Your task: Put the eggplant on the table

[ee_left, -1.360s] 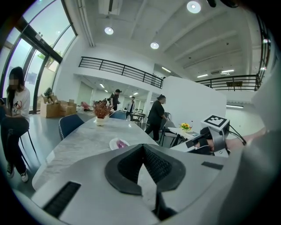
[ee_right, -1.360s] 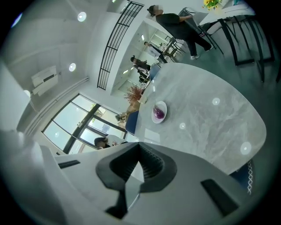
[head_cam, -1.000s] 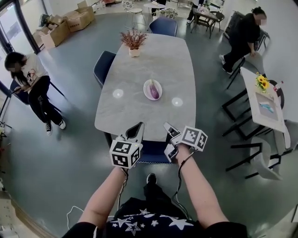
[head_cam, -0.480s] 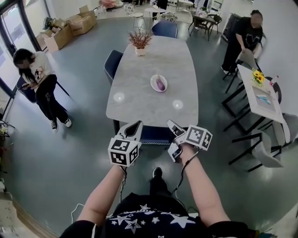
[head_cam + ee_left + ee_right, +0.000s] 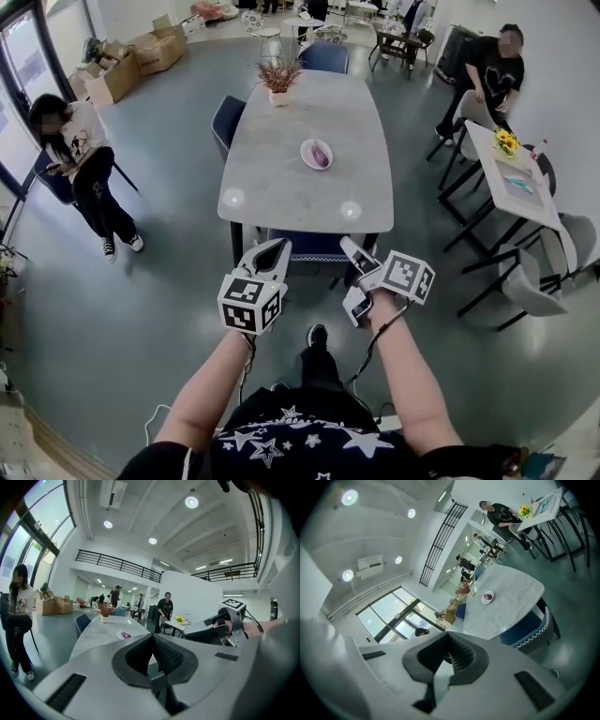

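A purple eggplant [image 5: 318, 154] lies on a white plate [image 5: 306, 148] in the middle of a long grey marble table [image 5: 309, 202]. The left gripper view shows the eggplant [image 5: 125, 634] small and far off, as does the right gripper view, where the eggplant [image 5: 488, 596] is also distant. Both grippers hang in the air short of the table's near end, over the floor. My left gripper [image 5: 273, 246] is shut and empty, its tips [image 5: 152, 635] meeting. My right gripper [image 5: 349, 247] is also shut with nothing in it [image 5: 448, 633].
A blue chair [image 5: 316, 246] is tucked under the near end, another [image 5: 229, 117] stands at the left side. A potted plant [image 5: 279, 77] sits at the far end. One person [image 5: 80, 150] sits at left, another [image 5: 487, 75] stands by a side table [image 5: 506, 178].
The table and the plate with the eggplant have slid further away and up in the head view. Both grippers stay shut and keep their places in front of me.
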{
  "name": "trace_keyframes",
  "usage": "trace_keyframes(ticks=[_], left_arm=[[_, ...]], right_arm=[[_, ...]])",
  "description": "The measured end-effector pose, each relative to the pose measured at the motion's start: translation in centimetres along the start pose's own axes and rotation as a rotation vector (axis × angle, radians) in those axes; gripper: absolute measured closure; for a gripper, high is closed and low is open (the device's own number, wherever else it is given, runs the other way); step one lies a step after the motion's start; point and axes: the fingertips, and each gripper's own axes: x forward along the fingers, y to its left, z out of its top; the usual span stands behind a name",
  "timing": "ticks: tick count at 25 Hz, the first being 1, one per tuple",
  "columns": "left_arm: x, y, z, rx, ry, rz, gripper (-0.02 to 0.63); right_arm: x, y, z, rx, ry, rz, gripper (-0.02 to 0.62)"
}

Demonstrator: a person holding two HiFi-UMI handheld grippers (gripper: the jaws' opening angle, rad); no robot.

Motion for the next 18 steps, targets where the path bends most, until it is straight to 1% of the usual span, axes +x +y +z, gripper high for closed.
trace_keyframes(ticks=[7, 11, 18], left_arm=[[-3.2, -1.1, -0.6, -0.012, -0.014, -0.007, 0.598], [-4.5, -1.4, -1.7, -0.025, -0.005, -0.010, 0.598], [-5.2, -1.8, -1.6, -0.027, -0.010, -0.023, 0.598]], right_arm=[[-1.8, 1.7, -3.4, -0.064, 0.027, -0.002, 0.591], [-2.7, 1.8, -5.3, -0.071, 0.045, -0.016, 0.591], [-3.4, 1.8, -6.0, -0.083, 0.042, -0.033, 0.591]])
